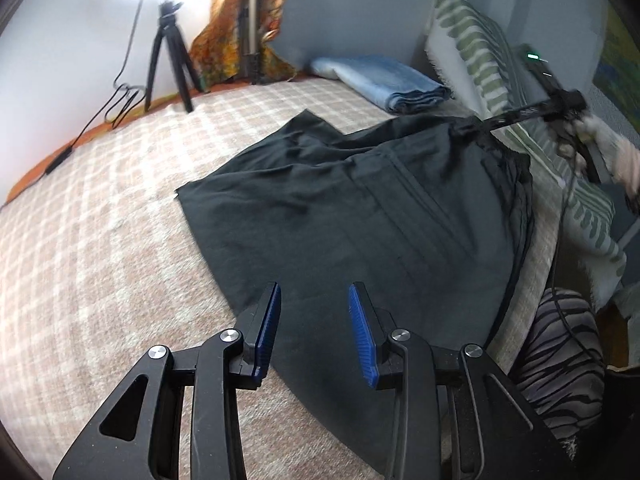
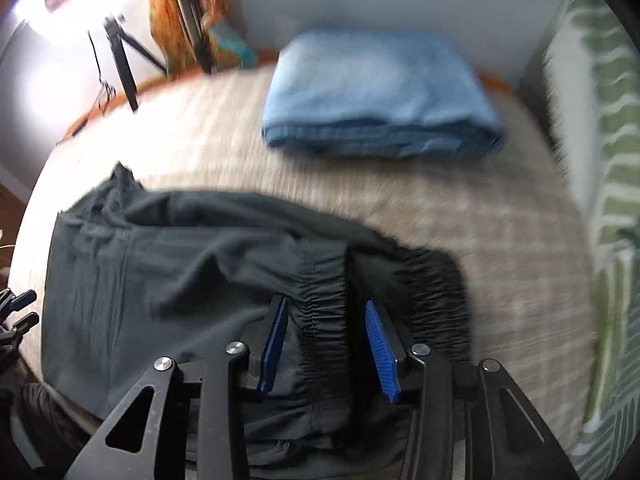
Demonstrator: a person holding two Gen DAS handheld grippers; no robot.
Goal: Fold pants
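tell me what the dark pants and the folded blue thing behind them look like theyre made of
Dark pants: thin matte woven cloth, probably a light synthetic or cotton blend; it drapes in soft wrinkles, and the waistband is gathered elastic. Folded blue item: thicker, faded, looks like denim or heavy cotton, though blur leaves that open.

- Dark folded fabric pants (image 1: 352, 208): lying flat on the checked woven bed cover (image 1: 100, 240), gathered waistband toward the pillow side.
- Folded light-blue towel (image 2: 380, 96): on the cover behind the pants, apart from them, near the wall.
- Green-striped pillow (image 1: 472, 44): right of the towel, at the cover's edge.
- Black tripod (image 1: 168, 52): standing at the far left, by the wall.
- Left gripper (image 1: 316, 320): above the pants' near edge.
- Right gripper (image 2: 326, 340): over the waistband.
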